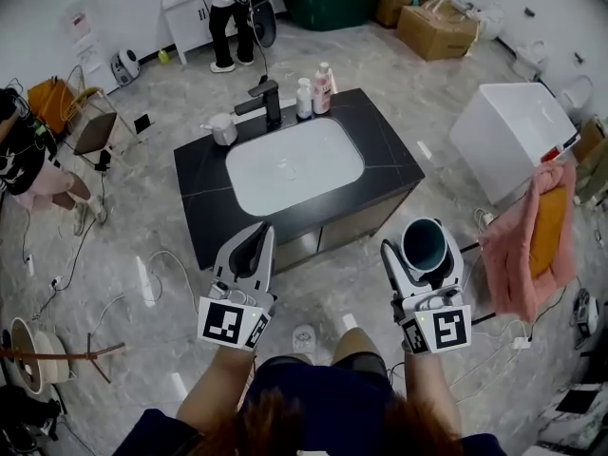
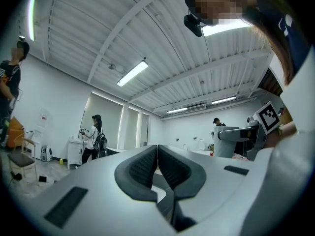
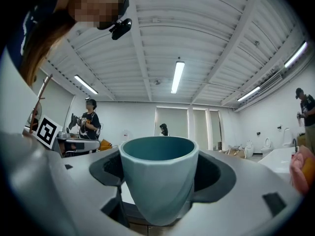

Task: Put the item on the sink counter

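Observation:
A teal cup (image 1: 425, 243) sits upright between the jaws of my right gripper (image 1: 424, 252), which is shut on it. In the right gripper view the cup (image 3: 160, 181) fills the gap between the dark pads (image 3: 216, 173). My left gripper (image 1: 261, 231) is shut with nothing in it; its pads (image 2: 142, 168) meet in the left gripper view. Both grippers hang in front of me, over the floor, short of the black sink counter (image 1: 389, 155) with its white basin (image 1: 294, 164).
On the counter's far edge stand a black faucet (image 1: 266, 98), two bottles (image 1: 313, 93) and a small white pot (image 1: 222, 128). A white box (image 1: 513, 136) and a pink towel (image 1: 527, 240) are at the right. Cables lie on the floor. A person (image 1: 228, 17) stands far back.

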A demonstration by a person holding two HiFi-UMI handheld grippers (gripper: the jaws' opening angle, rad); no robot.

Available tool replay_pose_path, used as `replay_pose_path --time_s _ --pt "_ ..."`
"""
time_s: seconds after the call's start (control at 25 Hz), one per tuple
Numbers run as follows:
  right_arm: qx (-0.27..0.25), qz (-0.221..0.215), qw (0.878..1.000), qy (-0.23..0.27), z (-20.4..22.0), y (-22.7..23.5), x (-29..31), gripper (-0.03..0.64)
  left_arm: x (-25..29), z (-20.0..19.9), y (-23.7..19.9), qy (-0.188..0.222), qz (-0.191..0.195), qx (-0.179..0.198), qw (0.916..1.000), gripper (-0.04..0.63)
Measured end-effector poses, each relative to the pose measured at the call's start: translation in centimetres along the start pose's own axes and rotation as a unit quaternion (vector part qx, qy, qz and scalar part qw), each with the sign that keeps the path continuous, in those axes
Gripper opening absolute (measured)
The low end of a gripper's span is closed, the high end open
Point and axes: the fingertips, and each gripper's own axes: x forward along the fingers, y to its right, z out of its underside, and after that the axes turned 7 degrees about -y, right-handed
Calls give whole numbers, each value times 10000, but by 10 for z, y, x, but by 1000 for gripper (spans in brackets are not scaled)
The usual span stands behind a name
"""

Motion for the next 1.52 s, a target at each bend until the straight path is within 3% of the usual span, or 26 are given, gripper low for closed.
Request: replay_pose_path --time_s 0.36,0.64,1.16,1.52 --pt "180 23 9998 -69 10 20 55 402 44 13 -31 -145 -7 -135 9998 21" --pt "88 32 9993 -357 20 73 103 402 106 14 -40 -192 -199 -138 9995 21" --pt "-35 -587 9982 -71 2 192 187 402 232 -6 -32 -21 -803 -11 9968 21" --pt "27 -786 9968 -152 12 227 245 402 288 -5 -45 135 -1036 -333 9940 21"
